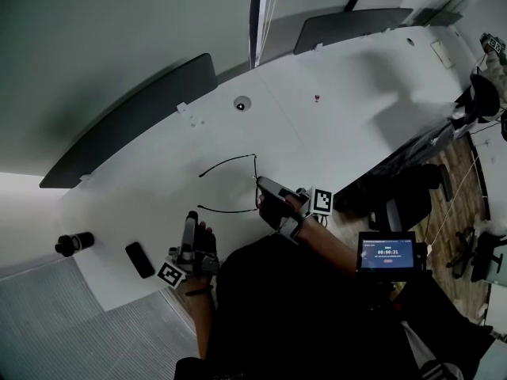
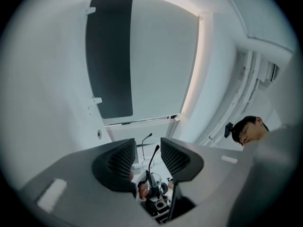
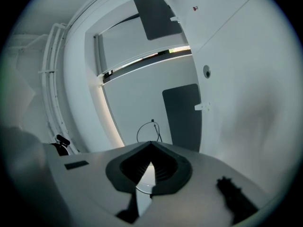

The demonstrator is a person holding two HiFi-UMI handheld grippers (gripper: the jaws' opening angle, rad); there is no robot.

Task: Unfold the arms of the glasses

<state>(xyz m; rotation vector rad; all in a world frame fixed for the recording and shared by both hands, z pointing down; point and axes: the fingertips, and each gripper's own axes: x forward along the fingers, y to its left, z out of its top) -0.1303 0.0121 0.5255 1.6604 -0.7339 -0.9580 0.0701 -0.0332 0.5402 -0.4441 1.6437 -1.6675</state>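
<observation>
The thin black-framed glasses [image 1: 238,185] lie out on the white table [image 1: 333,125] with both arms spread leftward, one arm [image 1: 226,163] farther away and one [image 1: 222,210] nearer. My right gripper [image 1: 262,187] is shut on the front of the frame, and a clear lens [image 3: 145,176] sits pinched between its pads. Beyond those jaws the other lens rim [image 3: 147,132] shows. My left gripper [image 1: 190,220] stands open just short of the nearer arm's tip. In its own view the arm tip [image 2: 154,153] rises in the gap between the parted jaws of the left gripper [image 2: 147,156], touching neither pad.
A black cylinder [image 1: 74,244] and a black phone [image 1: 140,260] lie at the table's left end. Dark panels [image 1: 131,121] stand along the far edge, with a round grommet [image 1: 240,105] nearby. A small screen [image 1: 386,252] glows at my right. A person [image 2: 248,129] sits opposite.
</observation>
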